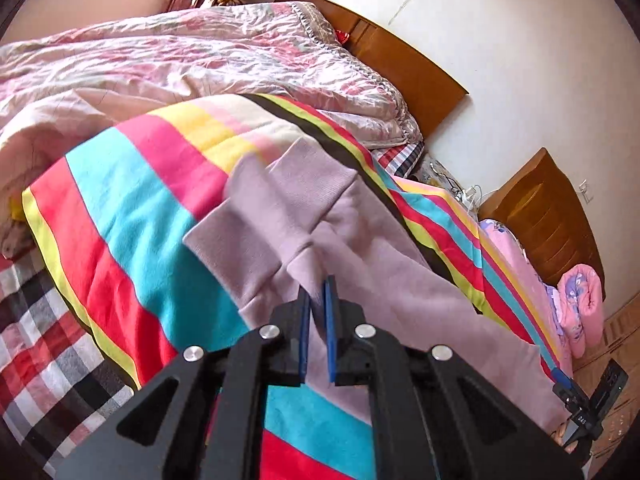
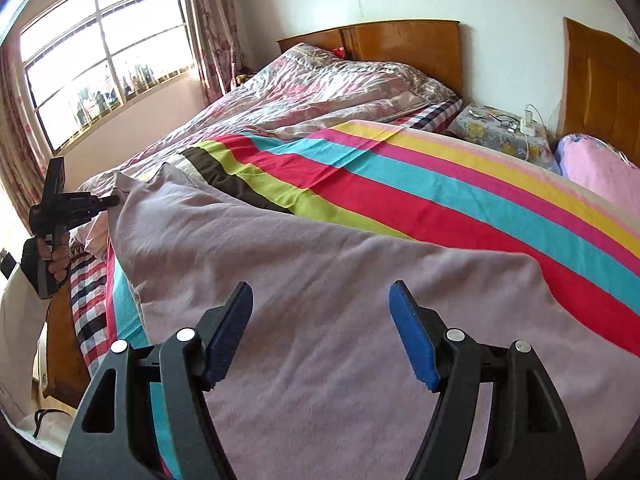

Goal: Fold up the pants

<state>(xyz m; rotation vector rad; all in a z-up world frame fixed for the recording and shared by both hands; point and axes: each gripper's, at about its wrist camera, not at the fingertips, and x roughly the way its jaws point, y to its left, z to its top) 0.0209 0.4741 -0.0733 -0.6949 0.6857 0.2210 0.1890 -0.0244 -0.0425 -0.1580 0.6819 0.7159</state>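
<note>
Pants (image 1: 360,264) pinched by left gripper (image 1: 319,284) on the striped blanket (image 1: 132,208); right gripper (image 2: 322,292) gaping above them, so slippage is risked.

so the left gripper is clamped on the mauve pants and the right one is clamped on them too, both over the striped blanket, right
Not quite. The right gripper is open, jaws wide above the mauve pants, gripping nothing, as the right wrist view shows. The left gripper is clamped on them, over the striped blanket.

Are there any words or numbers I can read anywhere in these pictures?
No text can be read with certainty.
Small white markings on the right gripper body, left wrist view: too small and tilted to read.
A faint marking on the left gripper body, right wrist view: too blurred to read.
</note>
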